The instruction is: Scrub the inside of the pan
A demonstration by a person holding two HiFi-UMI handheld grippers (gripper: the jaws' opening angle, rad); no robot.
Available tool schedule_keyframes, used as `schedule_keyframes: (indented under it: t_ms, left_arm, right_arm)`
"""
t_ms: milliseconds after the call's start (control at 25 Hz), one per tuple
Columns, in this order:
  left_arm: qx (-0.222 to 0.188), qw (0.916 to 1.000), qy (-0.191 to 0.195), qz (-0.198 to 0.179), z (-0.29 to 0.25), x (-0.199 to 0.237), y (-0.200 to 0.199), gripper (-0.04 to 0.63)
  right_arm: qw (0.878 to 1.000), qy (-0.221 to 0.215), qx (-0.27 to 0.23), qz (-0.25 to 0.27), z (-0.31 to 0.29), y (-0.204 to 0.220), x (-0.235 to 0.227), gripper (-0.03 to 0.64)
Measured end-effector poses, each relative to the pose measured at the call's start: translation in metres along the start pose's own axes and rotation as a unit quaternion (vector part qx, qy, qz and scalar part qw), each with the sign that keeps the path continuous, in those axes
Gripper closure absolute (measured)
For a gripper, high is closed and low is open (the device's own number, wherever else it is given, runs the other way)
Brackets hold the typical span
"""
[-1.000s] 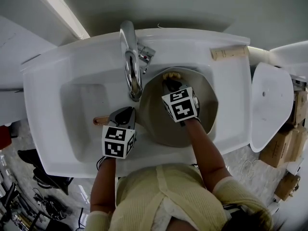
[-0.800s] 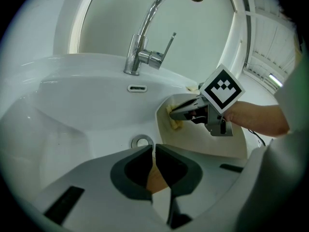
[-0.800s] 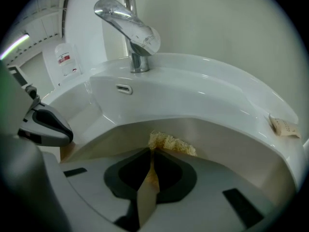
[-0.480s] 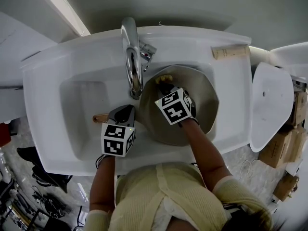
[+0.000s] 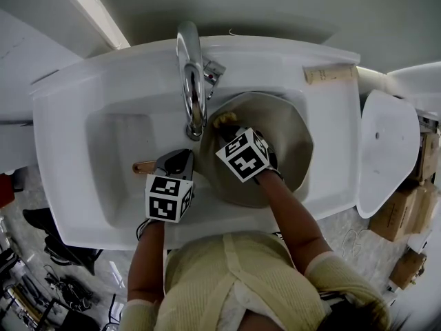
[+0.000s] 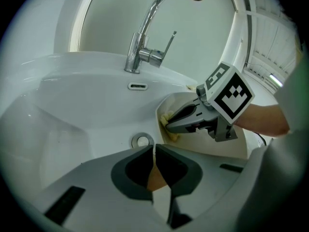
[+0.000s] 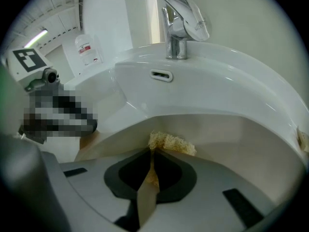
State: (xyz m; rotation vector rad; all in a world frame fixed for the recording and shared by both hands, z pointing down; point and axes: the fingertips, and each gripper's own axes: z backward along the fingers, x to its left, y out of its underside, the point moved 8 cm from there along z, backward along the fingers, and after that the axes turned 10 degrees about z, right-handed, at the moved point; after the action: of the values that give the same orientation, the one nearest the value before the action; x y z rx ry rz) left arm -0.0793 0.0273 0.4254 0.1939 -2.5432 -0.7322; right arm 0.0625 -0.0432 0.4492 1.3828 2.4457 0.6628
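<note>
Pan (image 5: 293, 147), lying in the white sink (image 5: 117, 150) at center right of the head view, is met on its beige inner wall by a yellow sponge (image 7: 172, 143) pinched in the closed fingers of the right gripper (image 7: 151, 154). Fingers of the left gripper (image 6: 153, 151) clamp its brown handle (image 5: 143, 169), below the tap (image 5: 191, 81).

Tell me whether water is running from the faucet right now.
No: in the left gripper view, no stream falls from the spout of the faucet toward the sink basin.
</note>
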Motion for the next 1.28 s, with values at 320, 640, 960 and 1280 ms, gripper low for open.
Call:
schedule_keyframes:
  t_ms: [320,640,960,1280]
  left_arm:
    - [0.012,0.9999,0.001,-0.003,-0.002,0.000,0.004,0.532]
    - [0.023,0.9996,0.002,-0.013,-0.002,-0.001,0.007,0.532]
    - [0.034,0.9992,0.010,-0.017,-0.001,-0.003,0.008,0.532]
    - [0.036,0.9991,0.014,-0.018,0.000,-0.003,0.009,0.532]
  right_arm:
    - [0.999,-0.038,0.007,0.006,0.000,0.001,0.012,0.575]
    - [0.996,-0.078,0.022,0.020,-0.002,0.005,0.031,0.575]
    - [0.992,-0.121,0.036,0.022,0.001,0.008,0.049,0.575]
    - [0.985,-0.165,0.043,0.013,0.005,0.013,0.063,0.575]
